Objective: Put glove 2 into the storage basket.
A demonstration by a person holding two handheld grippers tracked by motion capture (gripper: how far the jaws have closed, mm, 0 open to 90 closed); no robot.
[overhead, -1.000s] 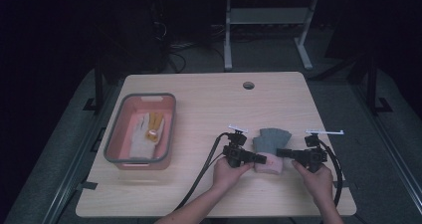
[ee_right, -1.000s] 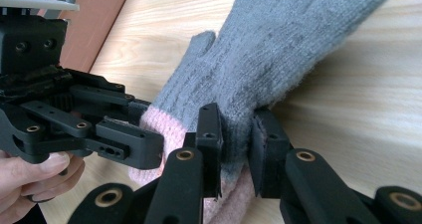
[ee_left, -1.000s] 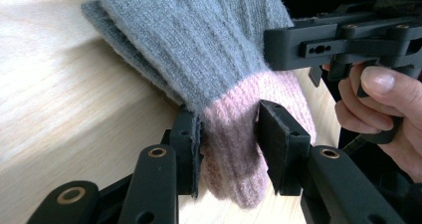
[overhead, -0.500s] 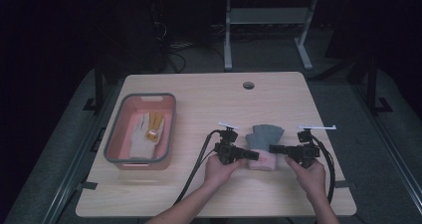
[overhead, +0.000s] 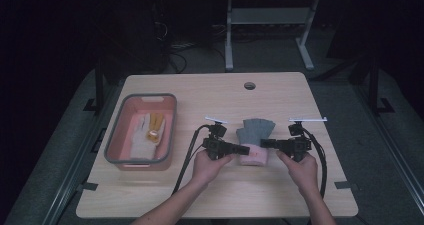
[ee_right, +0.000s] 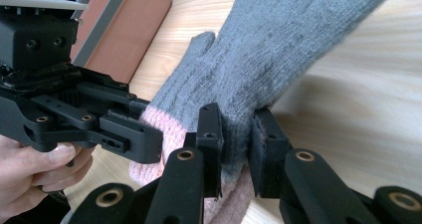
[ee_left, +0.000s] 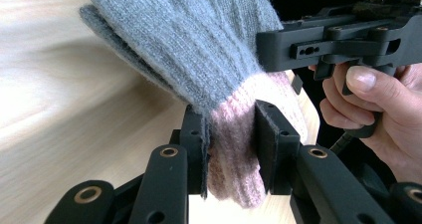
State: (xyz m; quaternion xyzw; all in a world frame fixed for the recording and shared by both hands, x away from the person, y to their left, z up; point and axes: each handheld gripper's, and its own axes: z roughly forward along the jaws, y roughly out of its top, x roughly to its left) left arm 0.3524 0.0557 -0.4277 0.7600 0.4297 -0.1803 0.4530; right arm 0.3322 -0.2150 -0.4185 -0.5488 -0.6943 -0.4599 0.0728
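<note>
the grey-and-pink glove (overhead: 254, 141), near the worktop's (overhead: 210, 195) front edge right of centre, is clenched at its pink cuff by the left claw (ee_left: 231, 149) and at its opposite edge by the right claw (ee_right: 235, 152); the knit could be slipped from the thin pinches if the claws are pulled apart. the pinches are shown up close in the gripper views, while the tub (overhead: 113, 150) holding another glove (overhead: 145, 134) by the left edge is seen whole from the high view.

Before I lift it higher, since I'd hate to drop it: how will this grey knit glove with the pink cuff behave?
Probably floppy: the glove is soft knit, and its fingers droop past the left gripper. Likely light for its size, being thin wool. Unlikely to slip, since the fuzzy cuff bunches between the pads; the right gripper pinches it too.
</note>
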